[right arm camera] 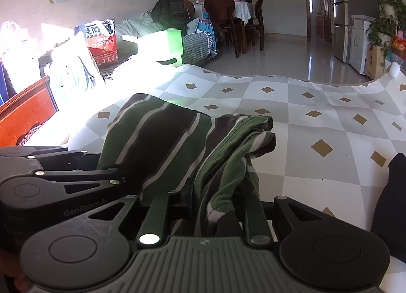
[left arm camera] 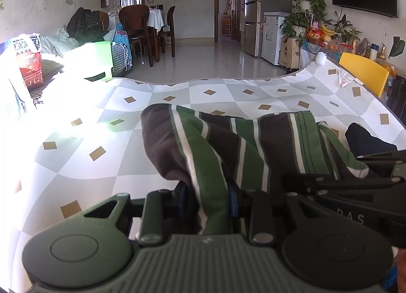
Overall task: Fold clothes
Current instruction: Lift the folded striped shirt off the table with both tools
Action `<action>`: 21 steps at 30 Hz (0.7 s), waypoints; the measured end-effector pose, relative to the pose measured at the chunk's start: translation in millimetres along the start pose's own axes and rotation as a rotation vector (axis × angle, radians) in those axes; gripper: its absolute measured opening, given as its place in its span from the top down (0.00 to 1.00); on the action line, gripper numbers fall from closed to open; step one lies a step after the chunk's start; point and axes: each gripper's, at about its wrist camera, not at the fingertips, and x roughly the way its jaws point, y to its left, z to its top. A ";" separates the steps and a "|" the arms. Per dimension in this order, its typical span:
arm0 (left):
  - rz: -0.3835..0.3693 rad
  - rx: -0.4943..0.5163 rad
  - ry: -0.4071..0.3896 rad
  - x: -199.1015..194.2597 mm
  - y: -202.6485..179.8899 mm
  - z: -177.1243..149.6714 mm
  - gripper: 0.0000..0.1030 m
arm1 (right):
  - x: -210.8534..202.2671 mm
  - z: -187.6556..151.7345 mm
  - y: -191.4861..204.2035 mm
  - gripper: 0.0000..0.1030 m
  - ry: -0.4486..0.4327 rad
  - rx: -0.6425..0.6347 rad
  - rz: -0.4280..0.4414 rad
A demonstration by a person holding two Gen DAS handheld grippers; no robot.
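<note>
Far left, sunlight blazes over a red Christmas bag (right arm camera: 102, 41) and a green box (right arm camera: 169, 45) beyond the bench's edge. The bench itself, under a grey-and-white diamond-patterned cloth (left arm camera: 177, 92), runs across both views.

Here's the left tongs (left arm camera: 206, 201), narrow, their blue-padded fingers pinched on a bunched edge of the striped garment (left arm camera: 228, 145). That garment, in green, dark brown and white stripes, lies heaped on the near middle of the bench, its near edge drawn up into the jaws while the rest spreads away over the cloth.

Moving right, the right tongs (right arm camera: 217, 204) are narrow as well, clamped on another gathered fold of the same garment (right arm camera: 177, 140). The two tools sit close side by side: in the right wrist view the left one's black body shows just to the left, and in the left wrist view the right one's body crowds the right edge.

Further right, a dark cloth item (left arm camera: 368, 140) lies on the bench just beside the garment; what it is, I cannot tell. At the far right edge stand a yellow chair (left arm camera: 362, 72), and a paper slip (left arm camera: 346, 78) rests on the cloth near it. Beyond, a tiled floor (left arm camera: 203, 59) leads to a dining set (left arm camera: 147, 31) and a fridge (left arm camera: 253, 21).
</note>
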 end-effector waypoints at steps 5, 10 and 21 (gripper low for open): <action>0.003 0.007 -0.008 -2.5 -6.1 2.1 0.72 | -3.0 0.2 -2.3 0.81 0.000 0.006 -0.005; 0.014 0.016 -0.008 -5.2 -9.2 3.8 0.72 | -6.2 2.6 -2.6 0.81 -0.007 0.011 0.000; 0.043 0.020 -0.030 -16.5 -11.8 11.1 0.72 | -14.3 8.1 -0.4 0.81 -0.033 0.013 0.016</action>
